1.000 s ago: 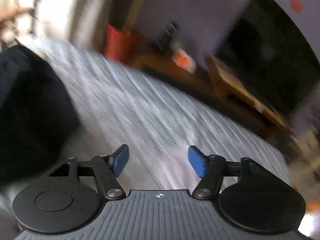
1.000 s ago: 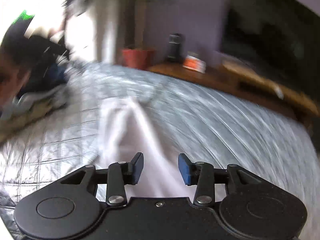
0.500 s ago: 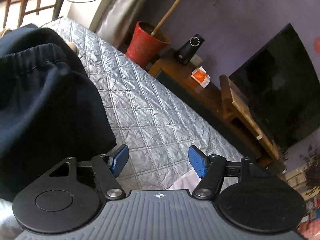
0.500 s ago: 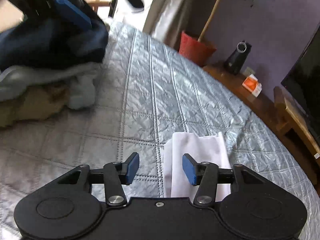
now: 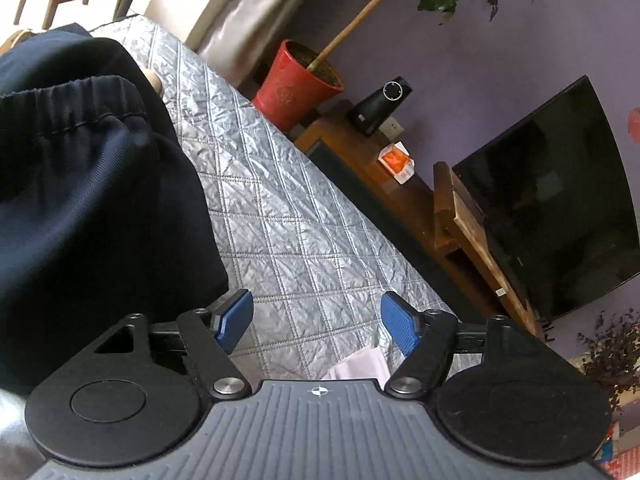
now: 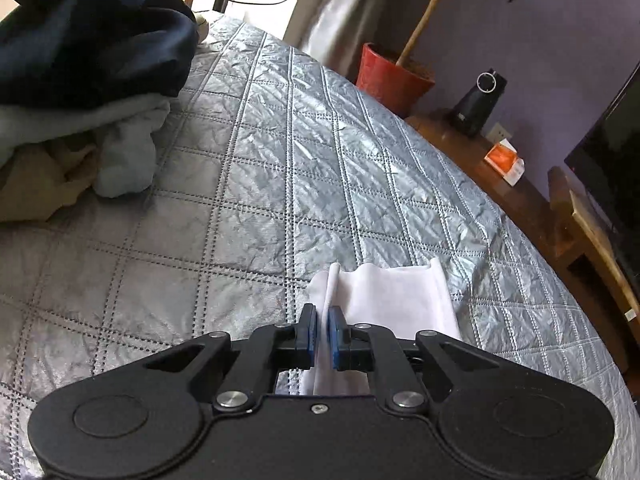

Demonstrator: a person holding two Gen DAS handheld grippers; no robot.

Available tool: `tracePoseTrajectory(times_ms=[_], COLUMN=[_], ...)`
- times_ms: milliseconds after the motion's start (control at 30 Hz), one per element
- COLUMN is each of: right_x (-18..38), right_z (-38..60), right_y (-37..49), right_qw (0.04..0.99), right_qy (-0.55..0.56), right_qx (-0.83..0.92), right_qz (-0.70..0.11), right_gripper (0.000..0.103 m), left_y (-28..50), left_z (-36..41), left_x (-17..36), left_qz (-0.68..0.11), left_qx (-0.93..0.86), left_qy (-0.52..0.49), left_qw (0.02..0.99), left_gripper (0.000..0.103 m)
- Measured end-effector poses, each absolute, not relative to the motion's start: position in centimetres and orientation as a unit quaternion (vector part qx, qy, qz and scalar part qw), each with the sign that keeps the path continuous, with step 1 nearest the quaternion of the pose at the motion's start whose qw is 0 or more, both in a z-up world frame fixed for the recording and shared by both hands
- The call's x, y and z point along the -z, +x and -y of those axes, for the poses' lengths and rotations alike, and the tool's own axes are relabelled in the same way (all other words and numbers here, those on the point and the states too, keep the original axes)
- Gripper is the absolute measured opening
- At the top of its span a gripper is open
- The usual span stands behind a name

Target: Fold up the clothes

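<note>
Right gripper pinched on a raised fold of the white cloth, which lies on the grey quilted bed. Left gripper wide, empty, beside dark clothes pile. Cloth looks thin, limp, light; grip edges or corners.

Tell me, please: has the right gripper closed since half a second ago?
Yes. The right gripper has closed: its pads, earlier apart over the white cloth on the grey quilt, now pinch the cloth's left edge.
</note>
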State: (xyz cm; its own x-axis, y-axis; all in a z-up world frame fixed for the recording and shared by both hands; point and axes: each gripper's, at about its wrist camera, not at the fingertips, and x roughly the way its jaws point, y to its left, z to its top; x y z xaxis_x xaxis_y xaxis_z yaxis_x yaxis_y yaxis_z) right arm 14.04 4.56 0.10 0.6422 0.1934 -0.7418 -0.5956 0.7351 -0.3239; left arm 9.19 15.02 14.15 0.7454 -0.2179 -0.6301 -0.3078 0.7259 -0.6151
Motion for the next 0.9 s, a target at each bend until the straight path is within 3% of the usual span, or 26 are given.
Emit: tracePoseTrajectory(times_ms=[500, 533, 567, 600, 800, 900], right_x=[-5.8, -5.6, -5.1, -4.6, -2.1, -1.8], right_z=[-3.0, -3.0, -2.8, -2.6, -3.3, -4.0], right_y=[8.5, 8.2, 8.2, 8.2, 9.0, 10.5], right_qw=[0.896, 0.894, 0.891, 0.888, 0.866, 0.865], right_qy=[-0.196, -0.208, -0.213, -0.218, -0.283, -0.283], right_qx=[-0.269, -0.263, -0.261, -0.258, -0.253, -0.252], right_qz=[-0.295, -0.296, -0.304, -0.311, -0.326, -0.330], right_gripper=[0.002, 0.010, 0.032, 0.040, 0.042, 0.050], left_y=[9.4, 9.4, 9.4, 9.4, 9.8, 10.0], left_z=[-15.1, -15.1, -15.0, -15.0, -14.5, -14.1], left_x=[-14.3, -14.2, -14.2, -14.1, -14.1, -14.1], left_qz=[-0.349, -0.350, -0.351, -0.353, -0.357, -0.361], left_qx=[-0.027, -0.027, -0.027, -0.026, -0.024, -0.024], left_qy=[-0.376, -0.375, -0.375, -0.375, -0.364, -0.353], left_qw=[0.858, 0.858, 0.857, 0.857, 0.860, 0.863], left_gripper=[0.076, 0.076, 0.076, 0.076, 0.077, 0.079])
